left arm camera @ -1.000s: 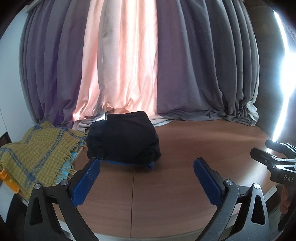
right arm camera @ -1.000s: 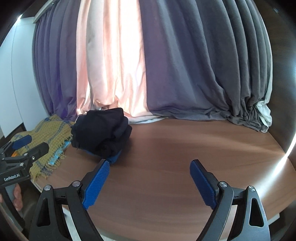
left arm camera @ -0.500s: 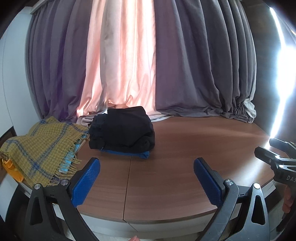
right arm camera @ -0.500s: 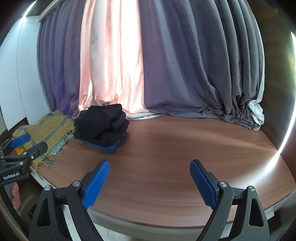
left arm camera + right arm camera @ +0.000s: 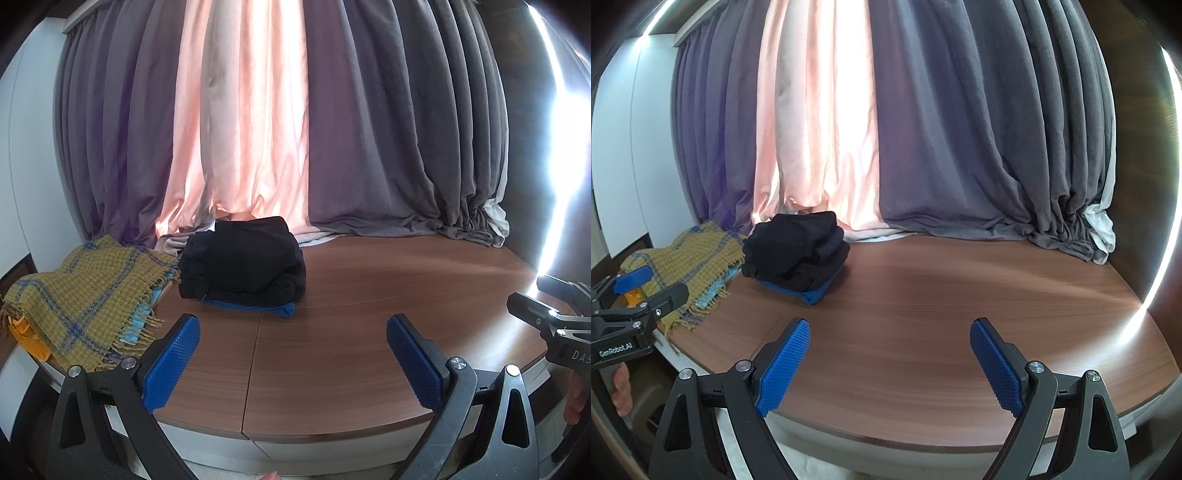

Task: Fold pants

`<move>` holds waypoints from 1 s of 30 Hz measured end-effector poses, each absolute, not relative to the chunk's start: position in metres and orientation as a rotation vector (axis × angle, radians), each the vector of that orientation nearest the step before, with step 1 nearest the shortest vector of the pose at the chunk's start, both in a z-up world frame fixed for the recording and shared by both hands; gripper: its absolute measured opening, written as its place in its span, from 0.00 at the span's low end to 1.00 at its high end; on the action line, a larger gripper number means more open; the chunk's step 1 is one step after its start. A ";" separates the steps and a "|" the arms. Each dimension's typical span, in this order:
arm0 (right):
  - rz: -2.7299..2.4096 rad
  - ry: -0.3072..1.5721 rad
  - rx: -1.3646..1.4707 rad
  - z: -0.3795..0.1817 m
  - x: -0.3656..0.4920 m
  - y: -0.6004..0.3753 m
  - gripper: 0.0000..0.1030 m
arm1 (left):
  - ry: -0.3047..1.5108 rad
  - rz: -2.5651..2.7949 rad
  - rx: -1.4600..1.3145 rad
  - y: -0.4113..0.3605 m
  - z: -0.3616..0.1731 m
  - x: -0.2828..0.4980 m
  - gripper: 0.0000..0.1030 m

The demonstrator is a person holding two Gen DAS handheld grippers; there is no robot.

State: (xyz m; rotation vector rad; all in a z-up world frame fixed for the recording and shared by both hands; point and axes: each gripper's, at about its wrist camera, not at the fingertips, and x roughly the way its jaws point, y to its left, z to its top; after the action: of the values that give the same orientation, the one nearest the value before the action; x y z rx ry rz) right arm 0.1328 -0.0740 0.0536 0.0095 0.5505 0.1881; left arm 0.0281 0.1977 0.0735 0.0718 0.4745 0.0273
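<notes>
A folded stack of dark pants (image 5: 243, 258) (image 5: 799, 254) lies on a blue folded garment (image 5: 258, 308) (image 5: 809, 293) at the back left of the brown wooden table (image 5: 369, 295) (image 5: 960, 295). My left gripper (image 5: 293, 354) hangs open over the table's front edge, well short of the stack, with nothing between its blue pads. My right gripper (image 5: 890, 360) is open too, empty, farther right and also back from the stack. Each gripper shows at the edge of the other's view.
A mustard plaid scarf with fringe (image 5: 81, 306) (image 5: 687, 258) lies left of the stack, over an orange thing (image 5: 26, 336). Grey, purple and pink curtains (image 5: 258, 129) hang behind the table and pool on its back edge. A hand (image 5: 620, 387) holds the left gripper.
Both grippers have drawn back from the table: the stack looks smaller and farther, and the table's front edge has come into view below the fingers. Both stayed open.
</notes>
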 end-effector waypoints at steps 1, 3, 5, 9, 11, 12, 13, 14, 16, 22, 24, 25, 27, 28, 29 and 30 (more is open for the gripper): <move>0.189 0.550 0.010 0.054 0.132 -0.074 0.87 | 0.473 0.025 0.068 0.197 0.074 0.028 1.00; 0.188 0.549 0.009 0.054 0.132 -0.074 0.87 | 0.476 0.022 0.066 0.197 0.074 0.028 1.00; 0.188 0.546 0.006 0.054 0.131 -0.074 0.87 | 0.475 0.019 0.065 0.195 0.075 0.028 1.00; 0.191 0.543 0.007 0.056 0.130 -0.075 0.87 | 0.469 0.018 0.073 0.194 0.077 0.025 1.00; 0.192 0.542 0.008 0.056 0.129 -0.076 0.87 | 0.466 0.020 0.077 0.192 0.078 0.024 1.00; 0.191 0.541 0.008 0.056 0.129 -0.076 0.87 | 0.464 0.021 0.079 0.192 0.078 0.024 1.00; 0.191 0.541 0.008 0.056 0.130 -0.076 0.87 | 0.464 0.022 0.082 0.190 0.078 0.024 1.00; 0.191 0.540 0.009 0.056 0.130 -0.076 0.87 | 0.463 0.023 0.083 0.189 0.079 0.023 1.00; 0.191 0.541 0.011 0.056 0.129 -0.076 0.87 | 0.460 0.025 0.085 0.187 0.079 0.022 1.00; 0.189 0.537 0.018 0.056 0.125 -0.079 0.87 | 0.462 0.026 0.092 0.183 0.079 0.019 1.00; 0.189 0.539 0.019 0.056 0.124 -0.080 0.87 | 0.464 0.027 0.093 0.182 0.078 0.018 1.00; 0.189 0.539 0.019 0.055 0.123 -0.080 0.87 | 0.465 0.029 0.093 0.182 0.078 0.018 1.00; 0.188 0.542 0.017 0.055 0.122 -0.082 0.87 | 0.466 0.029 0.091 0.181 0.078 0.016 1.00; 0.188 0.543 0.017 0.054 0.122 -0.082 0.87 | 0.466 0.029 0.090 0.181 0.078 0.016 1.00; 0.188 0.544 0.018 0.054 0.122 -0.082 0.87 | 0.466 0.030 0.089 0.180 0.078 0.015 1.00; 0.188 0.545 0.018 0.054 0.122 -0.083 0.87 | 0.466 0.030 0.090 0.180 0.078 0.014 1.00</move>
State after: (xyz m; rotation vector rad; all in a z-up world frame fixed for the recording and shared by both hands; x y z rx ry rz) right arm 0.1219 -0.0826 0.0540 0.0185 0.5446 0.1877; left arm 0.0136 0.1796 0.0783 0.0895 0.4658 0.0299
